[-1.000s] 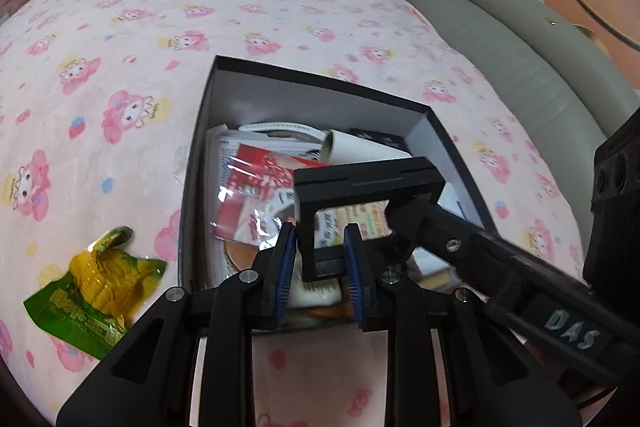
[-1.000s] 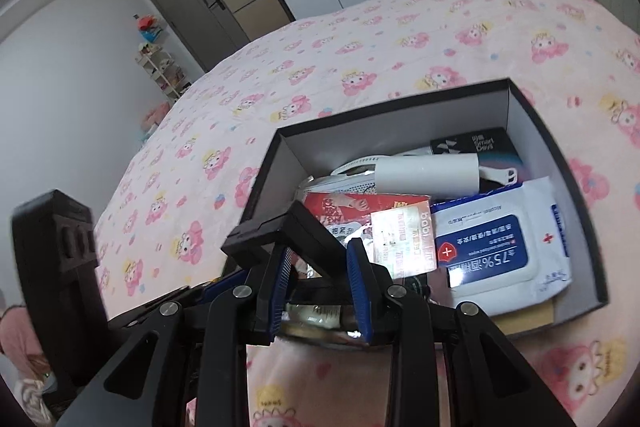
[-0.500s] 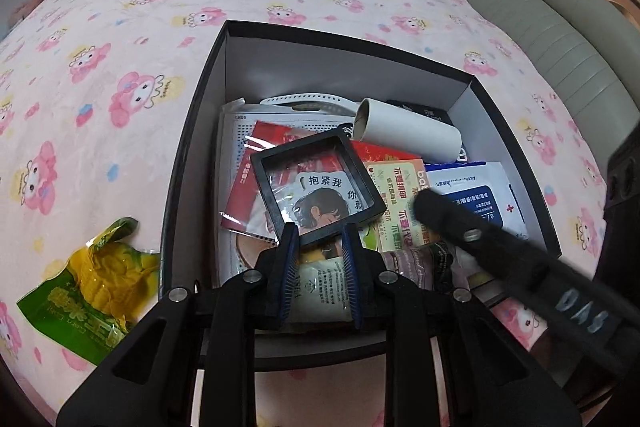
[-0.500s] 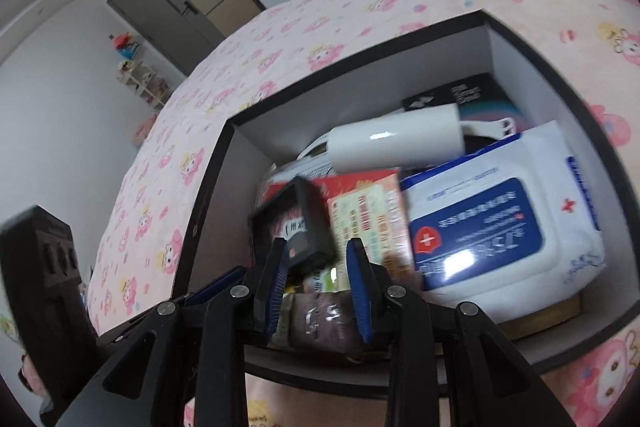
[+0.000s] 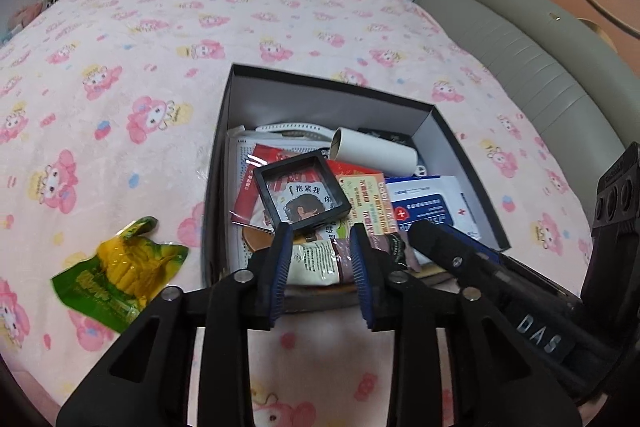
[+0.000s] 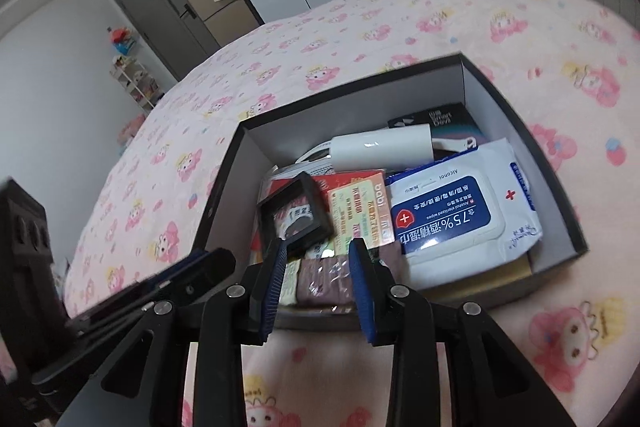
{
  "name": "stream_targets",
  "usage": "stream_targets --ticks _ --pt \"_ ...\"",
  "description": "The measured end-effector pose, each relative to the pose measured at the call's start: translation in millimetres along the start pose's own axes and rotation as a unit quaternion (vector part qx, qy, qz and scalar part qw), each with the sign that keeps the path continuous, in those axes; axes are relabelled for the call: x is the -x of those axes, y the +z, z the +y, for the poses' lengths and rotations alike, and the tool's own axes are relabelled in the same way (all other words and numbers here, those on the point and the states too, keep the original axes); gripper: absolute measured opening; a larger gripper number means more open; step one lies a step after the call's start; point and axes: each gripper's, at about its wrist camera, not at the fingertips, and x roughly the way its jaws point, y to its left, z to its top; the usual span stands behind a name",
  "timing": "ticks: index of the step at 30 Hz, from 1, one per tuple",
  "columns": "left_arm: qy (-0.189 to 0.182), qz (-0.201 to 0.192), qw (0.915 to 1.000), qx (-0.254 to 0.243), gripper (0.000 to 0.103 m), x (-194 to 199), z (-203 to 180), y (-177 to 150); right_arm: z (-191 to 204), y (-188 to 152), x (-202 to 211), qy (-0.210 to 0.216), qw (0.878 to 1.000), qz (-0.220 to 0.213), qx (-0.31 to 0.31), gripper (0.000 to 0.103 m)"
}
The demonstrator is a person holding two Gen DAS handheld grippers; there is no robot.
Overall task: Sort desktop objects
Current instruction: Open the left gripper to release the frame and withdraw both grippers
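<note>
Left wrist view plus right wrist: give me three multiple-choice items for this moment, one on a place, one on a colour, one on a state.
1. Where does the black square frame lie?
A. on the blanket
B. inside the box, on the packets
C. in the left tool

2. What colour is the snack packet on the blanket?
A. green and yellow
B. blue
C. white

3. How is the left tool?
A. shut on the frame
B. open, empty
C. out of view

Key: B, the frame rests atop the contents; A, its print shows it; B, a gap shows between the pads.
</note>
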Motion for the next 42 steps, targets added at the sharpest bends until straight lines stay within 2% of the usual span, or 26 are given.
stream_targets --ticks 5,10,19,31,40,42 --pt "-0.003 -0.012 0.9999 -0.002 0.031 26.9 5.3 -9.9 23.7 -13.9 22.7 -0.021 0.999 -0.02 0.032 0.031" --pt "-0.002 -0.023 0.9997 -0.013 0.031 55.2 10.0 -26.8 42.4 -35.7 45.3 -0.023 0.998 -0.034 0.051 0.031" --pt "0.011 -0.036 0.9991 -0.018 0.031 101.6 30.5 -54.6 78.6 -64.6 66.4 -0.003 0.996 -0.041 0.082 0.031" --pt "0.041 -0.035 0.9985 0.014 0.031 110.2 68.6 -72.5 114.3 -79.6 47.3 0.024 0.993 -0.017 0.116 0.031" --pt "0.059 -0.036 0.9965 0.048 0.031 102.2 105.8 -68.3 138.6 -75.0 16.1 0.038 0.989 0.003 0.141 0.031" --pt "0.068 -0.035 0.9956 0.055 0.035 95.7 116.2 -65.6 142.7 -73.1 3.2 0.035 0.988 0.01 0.147 0.031"
